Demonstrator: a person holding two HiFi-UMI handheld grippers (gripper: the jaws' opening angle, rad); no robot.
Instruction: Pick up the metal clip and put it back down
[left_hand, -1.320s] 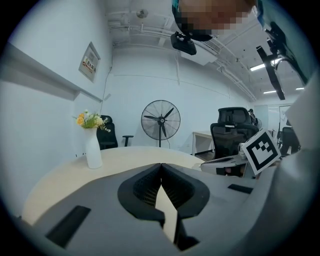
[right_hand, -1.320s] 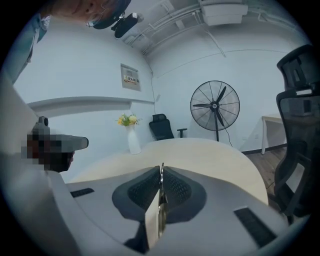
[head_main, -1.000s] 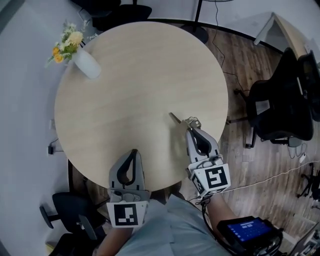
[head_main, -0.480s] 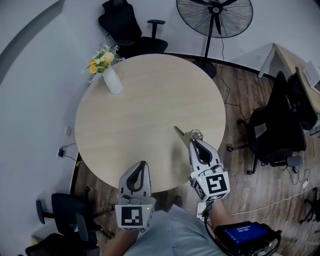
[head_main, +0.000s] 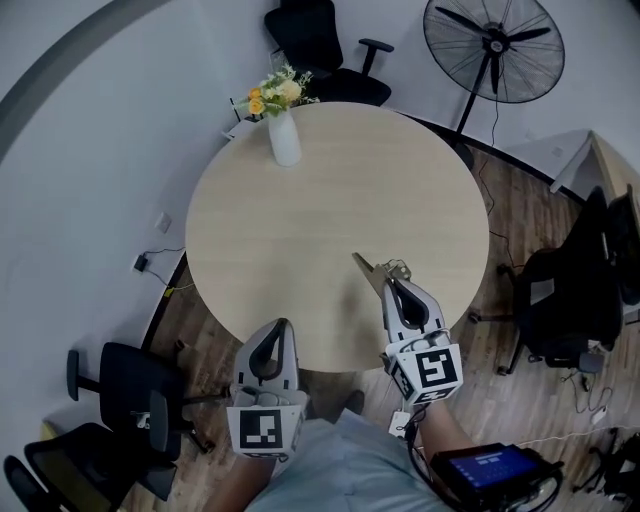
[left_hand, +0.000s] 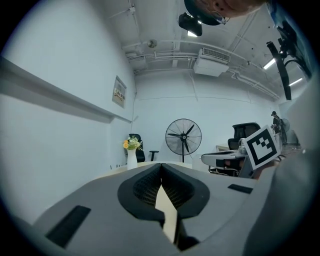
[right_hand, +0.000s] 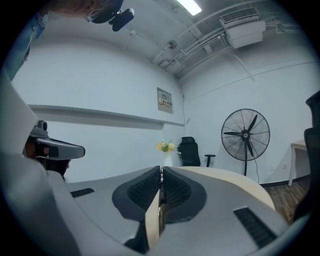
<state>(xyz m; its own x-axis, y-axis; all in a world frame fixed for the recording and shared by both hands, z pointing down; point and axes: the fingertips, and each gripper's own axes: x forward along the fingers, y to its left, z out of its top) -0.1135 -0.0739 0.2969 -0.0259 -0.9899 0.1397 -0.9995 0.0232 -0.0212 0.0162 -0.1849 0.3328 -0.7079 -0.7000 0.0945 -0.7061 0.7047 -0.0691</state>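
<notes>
My left gripper (head_main: 279, 326) is hanging at the near edge of the round, pale wood-grain table (head_main: 300, 230), its fingers pressed together on nothing. My right gripper (head_main: 390, 284) is pinching the metal clip (head_main: 368, 268) over the table's right side, the thin, angular piece jutting past the ribbed pads. I judge it best to lower it level and release gently, since hard metal skids.

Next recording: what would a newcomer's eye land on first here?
The right hand-held gripper is shut on a metal clip over the near right of the round wooden table. A white vase of flowers stands alone at the table's far edge, a standing fan on the floor beyond. The left hand-held gripper is shut and empty at the near edge.
</notes>
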